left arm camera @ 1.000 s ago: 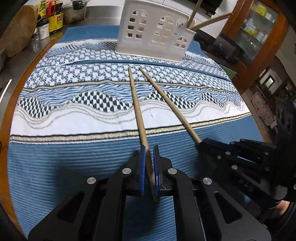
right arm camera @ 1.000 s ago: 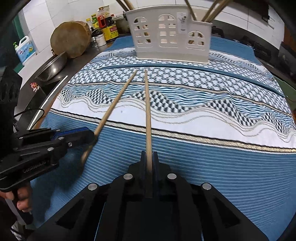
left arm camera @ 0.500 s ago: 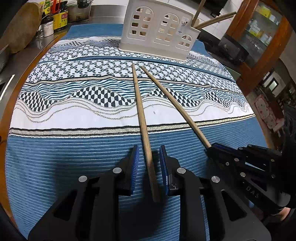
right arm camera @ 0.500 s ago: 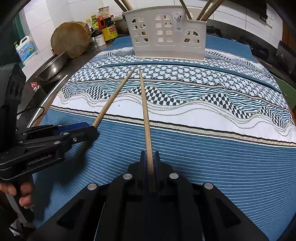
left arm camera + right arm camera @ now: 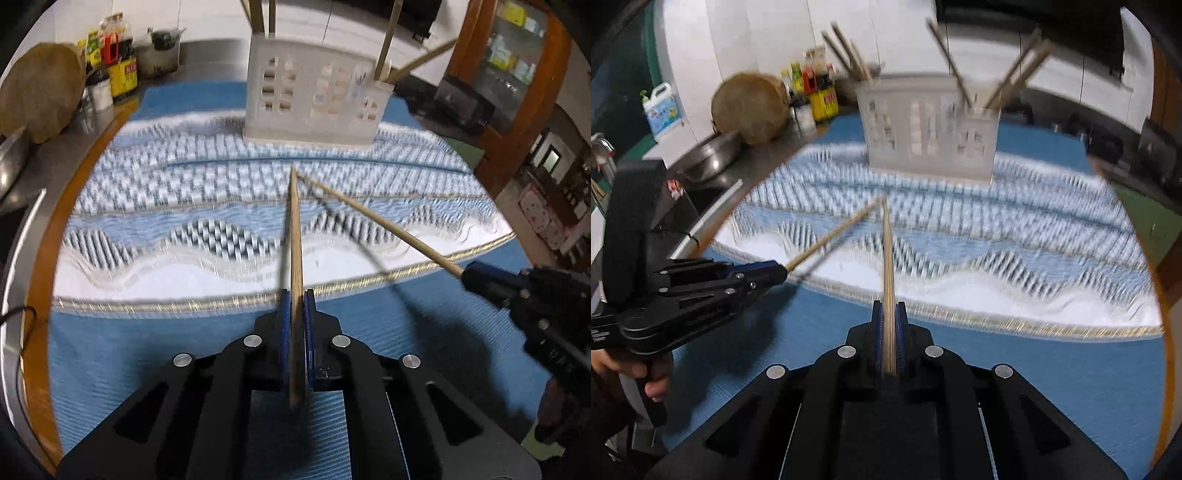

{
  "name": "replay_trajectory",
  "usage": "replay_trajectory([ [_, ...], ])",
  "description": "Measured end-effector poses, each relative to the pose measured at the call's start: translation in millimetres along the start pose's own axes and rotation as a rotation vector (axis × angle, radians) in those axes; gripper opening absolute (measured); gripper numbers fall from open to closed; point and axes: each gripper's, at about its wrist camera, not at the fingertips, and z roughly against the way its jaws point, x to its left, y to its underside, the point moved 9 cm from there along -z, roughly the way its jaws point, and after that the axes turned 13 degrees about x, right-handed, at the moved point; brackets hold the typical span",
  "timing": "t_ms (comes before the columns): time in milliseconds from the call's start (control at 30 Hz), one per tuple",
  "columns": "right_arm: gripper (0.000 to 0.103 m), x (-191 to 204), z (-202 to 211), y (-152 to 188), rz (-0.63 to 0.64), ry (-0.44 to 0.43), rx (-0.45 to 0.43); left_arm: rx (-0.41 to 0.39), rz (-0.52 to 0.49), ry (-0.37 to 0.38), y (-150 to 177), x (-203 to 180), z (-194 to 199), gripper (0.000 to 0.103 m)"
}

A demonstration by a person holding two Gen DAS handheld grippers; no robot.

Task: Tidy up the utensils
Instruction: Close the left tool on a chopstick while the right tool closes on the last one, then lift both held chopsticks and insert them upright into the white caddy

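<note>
White plastic utensil holder with window-shaped cut-outs [image 5: 314, 99], standing upright at the far end of the blue and white patterned cloth [image 5: 147, 229] on the counter, with several wooden chopsticks [image 5: 1015, 74] leaning out of its top compartments. Left tongs [image 5: 294, 295] clamped on a long wooden chopstick [image 5: 294, 236]; right tongs [image 5: 888, 306] clamped on a second wooden chopstick [image 5: 887, 251]. Both sticks raised over the cloth, tips nearly meeting short of the holder.

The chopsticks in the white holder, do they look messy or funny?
A bit messy. In the white holder, the chopsticks lean at different angles and cross instead of standing straight together. Otherwise nothing looks spilled or broken. Each tool, left and right, is shut on one chopstick.
</note>
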Motion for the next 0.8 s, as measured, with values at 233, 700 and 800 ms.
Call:
replay_trajectory([
  [233, 0.007, -8, 45, -46, 0.018, -0.003, -0.137, -0.094, -0.023, 0.022, -33, -1, 33, 0.006],
  [700, 0.007, -43, 105, -123, 0.035, -0.016, -0.244, -0.213, -0.074, 0.030, -100, 2, 74, 0.006],
  [800, 0.007, -49, 122, -142, 0.050, -0.013, -0.273, -0.242, -0.081, 0.027, -118, 3, 86, 0.006],
])
